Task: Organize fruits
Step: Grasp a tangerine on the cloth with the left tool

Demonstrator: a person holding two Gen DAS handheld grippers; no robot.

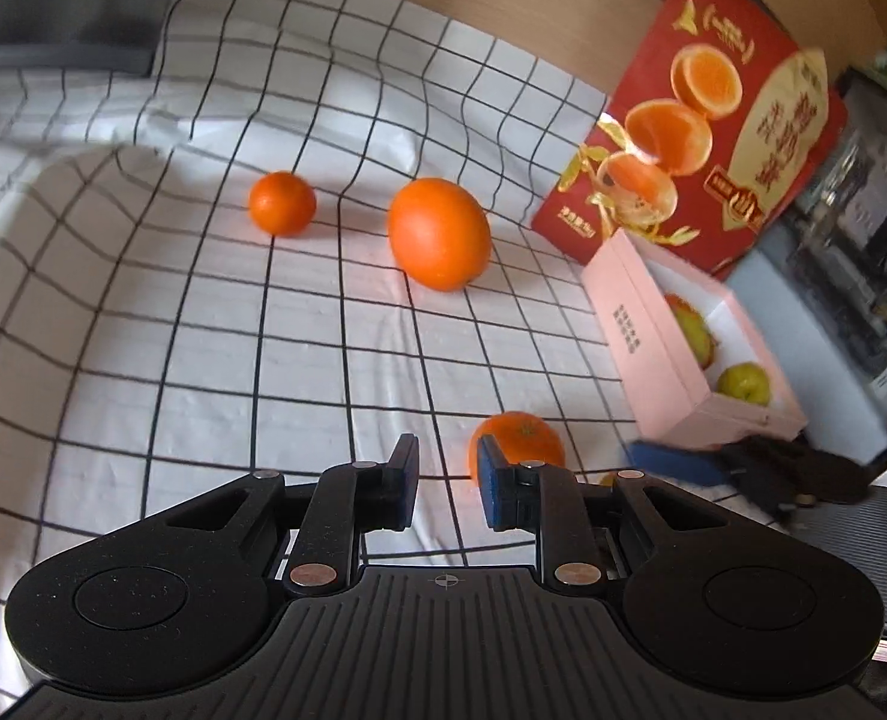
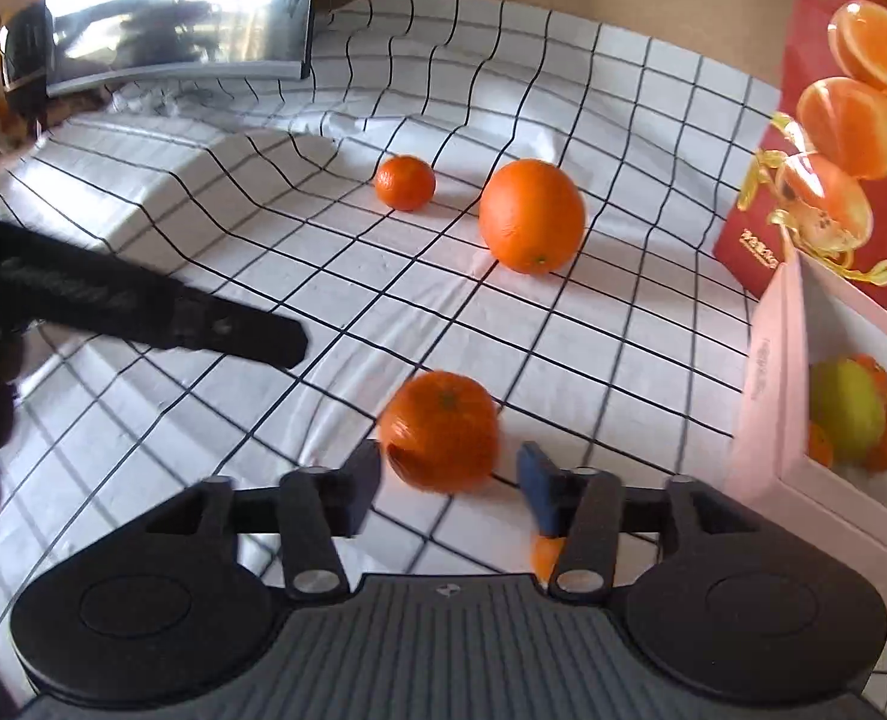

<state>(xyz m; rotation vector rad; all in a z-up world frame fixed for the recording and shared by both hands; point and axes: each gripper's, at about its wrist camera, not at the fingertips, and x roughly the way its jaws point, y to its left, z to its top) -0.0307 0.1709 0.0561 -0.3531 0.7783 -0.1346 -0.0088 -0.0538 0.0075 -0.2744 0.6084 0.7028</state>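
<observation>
You're sitting partway through this one, going by what's lying around. The pink box (image 2: 770, 372) at the right edge of the right wrist view is already holding a green fruit (image 2: 845, 411) plus some small orange ones tucked behind it, and the left wrist view is showing two green ones in there.

Still out on the checked cloth (image 2: 593, 324): the small mandarin (image 2: 405, 182) and the big orange (image 2: 531, 215) in the upper middle of the frame, and the near mandarin (image 2: 439, 431) low in the centre.

Your right gripper (image 2: 446, 483) is standing about half open with that near mandarin sitting just ahead of the fingertips, roughly lined up with the gap. The pads aren't pressing on it, so nothing's being held. The fruit is looking smeared there, so I can't say for sure whether it's resting on the cloth or rolling.

Your left gripper (image 1: 448, 480) is pulled in as narrow as it goes, with nothing between the pads; the same mandarin is peeking out behind its right finger in that view.

There's also an orange blob at the bottom under the right gripper's right finger, maybe another fruit, too hidden to call. So three fruits at least are still waiting to go into the box.
</observation>
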